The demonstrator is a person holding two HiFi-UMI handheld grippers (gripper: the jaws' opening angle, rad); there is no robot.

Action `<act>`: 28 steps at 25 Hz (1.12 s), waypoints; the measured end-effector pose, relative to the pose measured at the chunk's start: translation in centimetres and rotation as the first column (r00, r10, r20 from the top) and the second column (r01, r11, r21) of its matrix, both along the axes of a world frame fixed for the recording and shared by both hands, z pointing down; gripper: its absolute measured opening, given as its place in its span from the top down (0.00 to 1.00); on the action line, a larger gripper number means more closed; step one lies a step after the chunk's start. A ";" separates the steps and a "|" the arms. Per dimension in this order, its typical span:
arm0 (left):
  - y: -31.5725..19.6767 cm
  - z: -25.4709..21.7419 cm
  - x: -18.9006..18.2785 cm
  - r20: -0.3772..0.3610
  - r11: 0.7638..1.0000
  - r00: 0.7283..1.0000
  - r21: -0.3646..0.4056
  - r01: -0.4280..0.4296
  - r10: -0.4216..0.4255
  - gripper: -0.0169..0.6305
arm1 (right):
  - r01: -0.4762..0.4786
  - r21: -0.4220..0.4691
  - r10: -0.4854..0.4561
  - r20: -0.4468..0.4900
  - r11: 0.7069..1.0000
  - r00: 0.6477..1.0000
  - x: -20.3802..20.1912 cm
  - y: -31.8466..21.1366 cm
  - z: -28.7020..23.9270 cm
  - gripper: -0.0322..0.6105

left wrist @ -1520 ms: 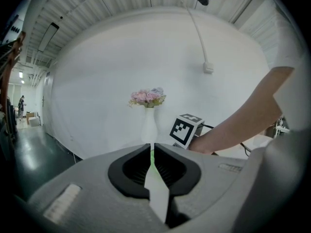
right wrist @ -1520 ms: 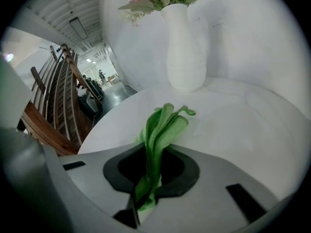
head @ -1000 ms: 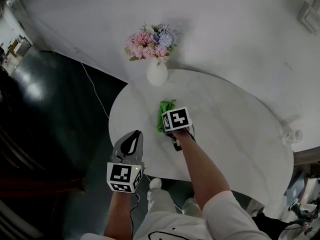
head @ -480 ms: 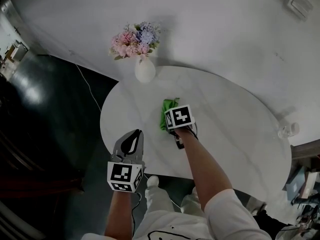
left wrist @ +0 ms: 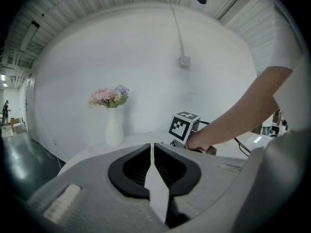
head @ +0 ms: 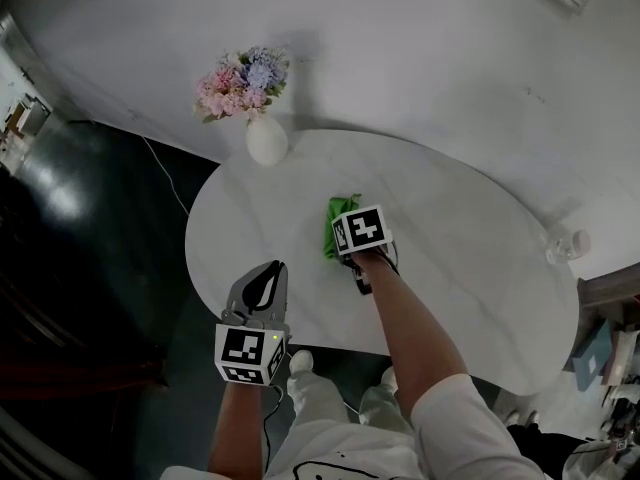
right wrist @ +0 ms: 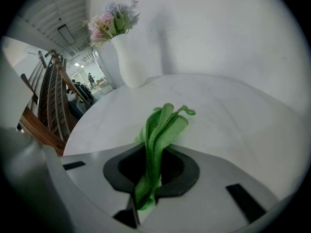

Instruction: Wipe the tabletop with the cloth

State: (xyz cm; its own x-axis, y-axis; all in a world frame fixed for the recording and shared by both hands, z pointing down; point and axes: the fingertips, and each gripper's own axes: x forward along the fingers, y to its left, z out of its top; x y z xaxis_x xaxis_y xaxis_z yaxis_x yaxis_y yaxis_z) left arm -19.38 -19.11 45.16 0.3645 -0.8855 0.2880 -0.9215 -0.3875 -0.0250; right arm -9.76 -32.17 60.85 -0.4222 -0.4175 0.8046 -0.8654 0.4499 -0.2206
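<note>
A green cloth is bunched on the white round tabletop near its middle. My right gripper is shut on the cloth, which sticks out in folds past the jaws and rests on the marble. My left gripper hovers at the table's near left edge, shut with nothing between its jaws. In the left gripper view the right gripper's marker cube and a forearm show ahead on the table.
A white vase with pink and blue flowers stands at the table's far left rim. A small clear glass object sits at the far right rim. Dark floor lies to the left, a white wall behind.
The right gripper with the cloth has slid a little to the right across the tabletop, away from the vase. The left gripper has stayed in place.
</note>
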 end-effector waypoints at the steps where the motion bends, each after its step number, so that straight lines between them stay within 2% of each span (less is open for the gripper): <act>1: 0.0 0.0 0.4 0.002 1.000 1.000 0.000 -0.004 0.004 0.94 | -0.005 -0.002 0.005 0.002 1.000 1.000 0.5 0.0 0.0 0.88; 15: 0.5 -0.3 6.6 0.024 0.998 0.998 0.000 -0.066 0.066 0.94 | -0.062 -0.011 0.062 0.017 0.998 0.998 7.0 0.8 0.1 0.88; 28: 1.2 -1.0 12.5 0.029 0.995 0.995 0.016 -0.100 0.100 0.94 | -0.106 -0.008 0.106 -0.007 0.994 0.994 13.9 2.4 0.2 0.88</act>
State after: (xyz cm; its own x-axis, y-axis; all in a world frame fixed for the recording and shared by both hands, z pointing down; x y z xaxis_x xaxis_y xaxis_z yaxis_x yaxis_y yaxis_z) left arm -6.91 -17.95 44.17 0.4433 -0.8499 0.2848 -0.8771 -0.4769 -0.0581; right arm 4.18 -29.74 61.07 -0.3703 -0.4525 0.8112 -0.9097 0.3534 -0.2181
